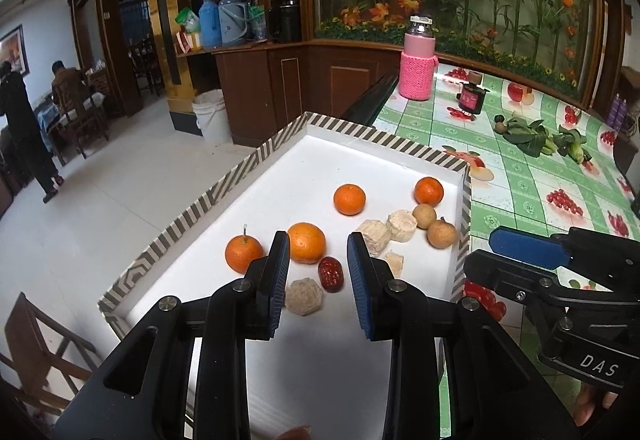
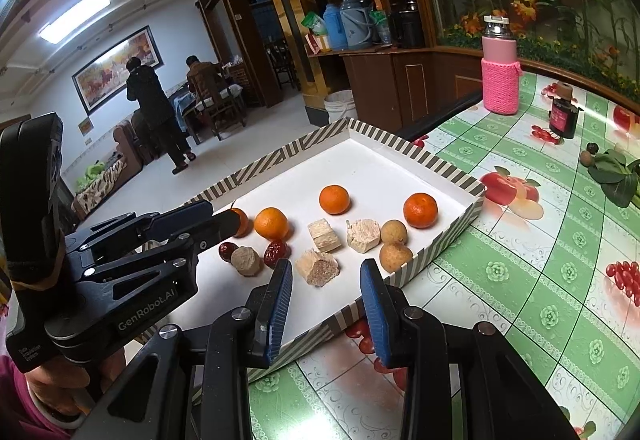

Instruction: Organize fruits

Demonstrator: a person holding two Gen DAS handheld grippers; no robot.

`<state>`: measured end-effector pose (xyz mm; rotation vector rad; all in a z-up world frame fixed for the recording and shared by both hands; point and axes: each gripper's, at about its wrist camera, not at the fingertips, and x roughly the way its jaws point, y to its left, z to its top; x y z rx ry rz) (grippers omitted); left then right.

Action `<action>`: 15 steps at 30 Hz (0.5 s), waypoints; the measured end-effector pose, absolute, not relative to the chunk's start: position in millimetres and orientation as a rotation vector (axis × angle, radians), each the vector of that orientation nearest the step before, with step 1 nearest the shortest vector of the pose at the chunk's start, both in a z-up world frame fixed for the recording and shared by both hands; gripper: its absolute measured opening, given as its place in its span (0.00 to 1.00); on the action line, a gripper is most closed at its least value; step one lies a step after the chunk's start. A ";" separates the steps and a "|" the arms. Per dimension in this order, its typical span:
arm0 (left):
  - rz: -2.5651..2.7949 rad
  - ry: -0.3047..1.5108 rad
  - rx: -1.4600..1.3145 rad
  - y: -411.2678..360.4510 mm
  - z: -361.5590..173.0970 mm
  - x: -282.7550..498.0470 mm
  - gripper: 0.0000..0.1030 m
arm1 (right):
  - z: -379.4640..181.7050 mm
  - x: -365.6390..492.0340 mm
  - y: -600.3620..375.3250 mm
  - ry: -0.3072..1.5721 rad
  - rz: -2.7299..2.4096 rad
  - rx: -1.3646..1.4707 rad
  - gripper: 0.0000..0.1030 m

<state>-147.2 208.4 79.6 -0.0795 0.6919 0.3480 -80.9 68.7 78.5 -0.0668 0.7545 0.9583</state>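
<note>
So there's a shallow white tray with a striped rim sitting on a green checked tablecloth, and all the fruit is in it. Four oranges: one with a stem at the near left, a bigger one right beside it, one more out in the middle and another near the right wall. Two small brown round fruits sit close together just below that last orange. A red date lies right between the left gripper's fingers in the left wrist view, and the right wrist view shows a second date further left. Mixed in are pale crumbly snack blocks and a round grainy cake.

Left gripper hangs low over the near end of the tray, fingers spread apart, holding nothing. Right gripper is also spread wide and empty, hovering over the tray's near edge with one finger over the tray and the other over the tablecloth.

Further back on the table there's a pink bottle in a knitted sleeve, a small dark jar and some leafy greens, all well apart from the tray
</note>
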 end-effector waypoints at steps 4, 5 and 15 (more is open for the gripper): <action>0.358 0.692 -0.071 208.6 79.3 -146.8 0.28 | 78.1 -80.9 69.2 0.756 0.957 -0.073 0.33; 0.359 0.692 -0.072 208.9 79.1 -147.5 0.28 | 77.5 -80.2 69.5 0.757 0.957 -0.076 0.33; 0.367 0.691 -0.083 212.3 78.3 -146.8 0.28 | 76.0 -79.9 71.9 0.767 0.957 -0.084 0.33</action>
